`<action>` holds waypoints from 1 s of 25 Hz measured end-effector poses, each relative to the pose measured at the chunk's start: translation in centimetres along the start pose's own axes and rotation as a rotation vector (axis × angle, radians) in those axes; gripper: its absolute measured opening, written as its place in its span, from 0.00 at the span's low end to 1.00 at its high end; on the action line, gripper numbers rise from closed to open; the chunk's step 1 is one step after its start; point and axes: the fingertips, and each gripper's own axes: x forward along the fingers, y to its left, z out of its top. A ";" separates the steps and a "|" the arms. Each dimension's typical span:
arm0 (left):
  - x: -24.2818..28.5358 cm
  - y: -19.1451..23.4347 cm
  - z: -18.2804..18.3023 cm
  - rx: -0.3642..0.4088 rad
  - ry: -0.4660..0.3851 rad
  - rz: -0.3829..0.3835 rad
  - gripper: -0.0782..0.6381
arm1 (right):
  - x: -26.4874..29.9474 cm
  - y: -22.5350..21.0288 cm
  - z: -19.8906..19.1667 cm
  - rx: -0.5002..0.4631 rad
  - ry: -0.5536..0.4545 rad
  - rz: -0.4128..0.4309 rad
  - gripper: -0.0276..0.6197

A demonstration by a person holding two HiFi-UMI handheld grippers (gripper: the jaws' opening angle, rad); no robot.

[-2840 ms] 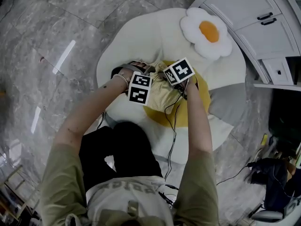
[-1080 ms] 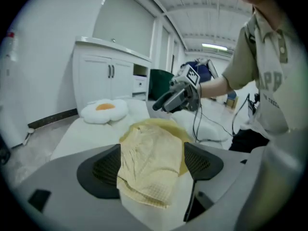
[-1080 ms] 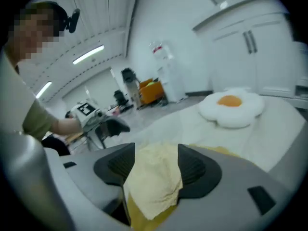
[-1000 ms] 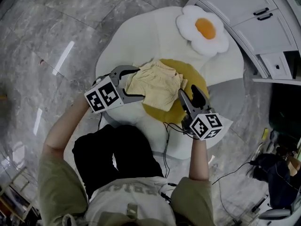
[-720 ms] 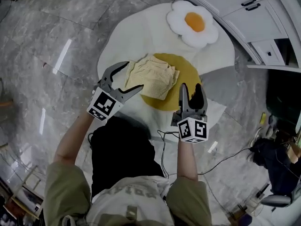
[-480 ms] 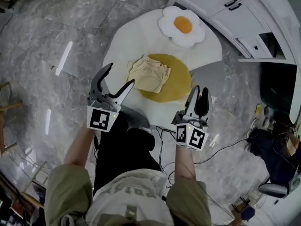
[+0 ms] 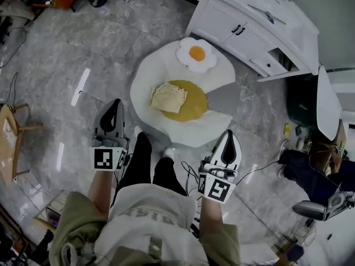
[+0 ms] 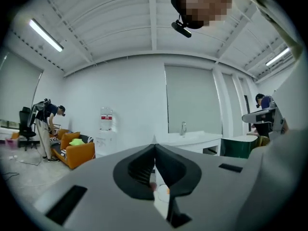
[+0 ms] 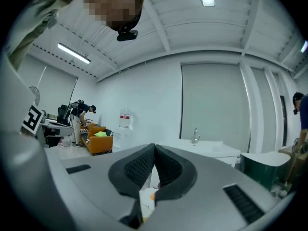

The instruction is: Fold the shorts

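Shorts (image 7: 168, 97) lie folded on the yolk of the egg rug (image 7: 145, 76), 12 o'clock of us, well apart from both tools. Left gripper (image 7: 115, 104) and right gripper (image 7: 229, 134): fingers have just closed, tips together, nothing between. We judge the cloth light, soft and limp, so pinch at corners or hem. No legible writing; shirt print (image 7: 145, 216) unreadable.
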 end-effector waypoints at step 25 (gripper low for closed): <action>-11.8 -12.4 14.4 0.100 -0.186 0.079 0.13 | -10.3 -5.3 11.3 -0.001 -0.203 0.144 0.07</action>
